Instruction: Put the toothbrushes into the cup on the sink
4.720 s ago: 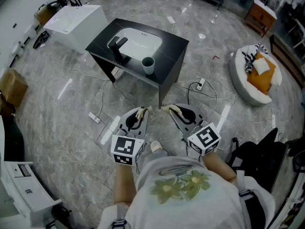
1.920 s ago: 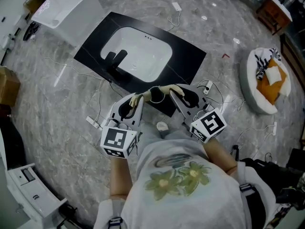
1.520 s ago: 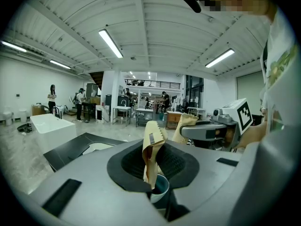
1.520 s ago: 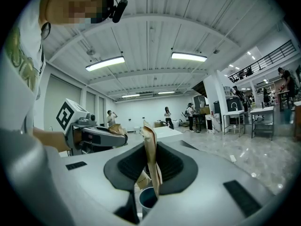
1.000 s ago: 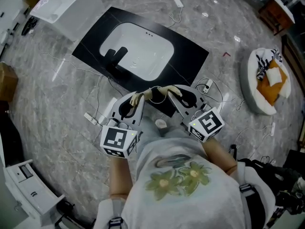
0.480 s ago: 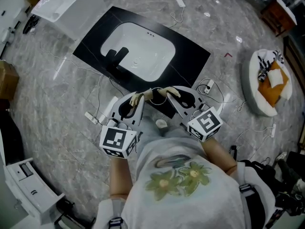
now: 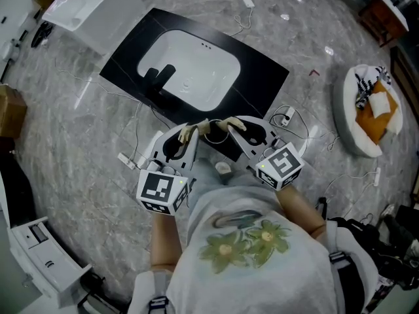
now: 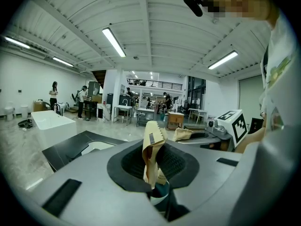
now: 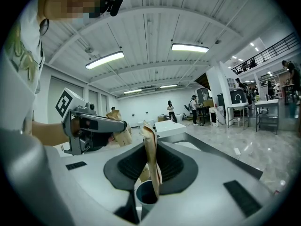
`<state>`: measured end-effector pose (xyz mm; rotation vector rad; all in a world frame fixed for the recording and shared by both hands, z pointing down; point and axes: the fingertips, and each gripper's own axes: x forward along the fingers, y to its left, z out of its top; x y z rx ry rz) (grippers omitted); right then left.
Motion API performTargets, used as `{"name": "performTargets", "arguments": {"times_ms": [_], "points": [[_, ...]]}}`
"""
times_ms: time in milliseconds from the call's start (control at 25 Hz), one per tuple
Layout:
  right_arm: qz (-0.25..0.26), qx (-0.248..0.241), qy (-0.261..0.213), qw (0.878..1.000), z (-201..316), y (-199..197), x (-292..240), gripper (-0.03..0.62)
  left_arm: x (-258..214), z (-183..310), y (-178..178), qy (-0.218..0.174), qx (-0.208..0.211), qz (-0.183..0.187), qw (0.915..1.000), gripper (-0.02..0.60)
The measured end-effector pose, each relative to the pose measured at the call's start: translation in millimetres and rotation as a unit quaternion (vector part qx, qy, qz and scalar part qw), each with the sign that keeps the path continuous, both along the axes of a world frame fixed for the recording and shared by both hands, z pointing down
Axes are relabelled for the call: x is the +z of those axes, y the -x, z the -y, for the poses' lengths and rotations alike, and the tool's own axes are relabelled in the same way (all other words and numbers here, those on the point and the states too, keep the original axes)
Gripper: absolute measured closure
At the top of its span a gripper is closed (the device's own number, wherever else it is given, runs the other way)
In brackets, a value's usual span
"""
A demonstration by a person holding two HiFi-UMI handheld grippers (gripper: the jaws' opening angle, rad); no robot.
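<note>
Each gripper holds a toothbrush in a brown paper wrap. In the head view, my left gripper [image 7: 188, 135] is shut on one wrapped toothbrush [image 7: 186, 133] and my right gripper [image 7: 230, 125] on the other wrapped toothbrush [image 7: 227, 123]. Both tips hang over the front edge of the black sink counter [image 7: 262, 77]. The cup [image 7: 212, 134] stands there between them, partly hidden. In the left gripper view the wrapped toothbrush [image 8: 153, 149] stands upright between the jaws, the cup [image 8: 158, 197] just below. The right gripper view shows its wrapped toothbrush [image 9: 150, 154] above the cup [image 9: 143, 194].
A white basin [image 7: 190, 67] and a black faucet [image 7: 160, 77] are set in the counter. Cables and a power strip [image 7: 285, 116] lie on the marble floor. A white tub [image 7: 85, 5] stands far left and a round white cushion [image 7: 366, 106] at the right. People stand far off.
The person has walked up to the sink, and the cup has come to lie between the gripper tips. Over the last second the grippers have hardly moved.
</note>
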<state>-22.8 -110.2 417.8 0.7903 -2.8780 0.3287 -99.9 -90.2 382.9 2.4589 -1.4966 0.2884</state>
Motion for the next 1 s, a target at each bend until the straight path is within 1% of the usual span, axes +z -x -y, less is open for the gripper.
{"name": "performTargets", "arguments": {"times_ms": [200,1000], "points": [[-0.003,-0.002,0.007,1.0,3,1,7,0.516,1,3,-1,0.002,0.004,0.003,1.0,0.522],[-0.032,-0.017,0.034,0.999,6,13,38,0.517,8,8,4,0.012,0.008,-0.004,0.9999,0.522]]}}
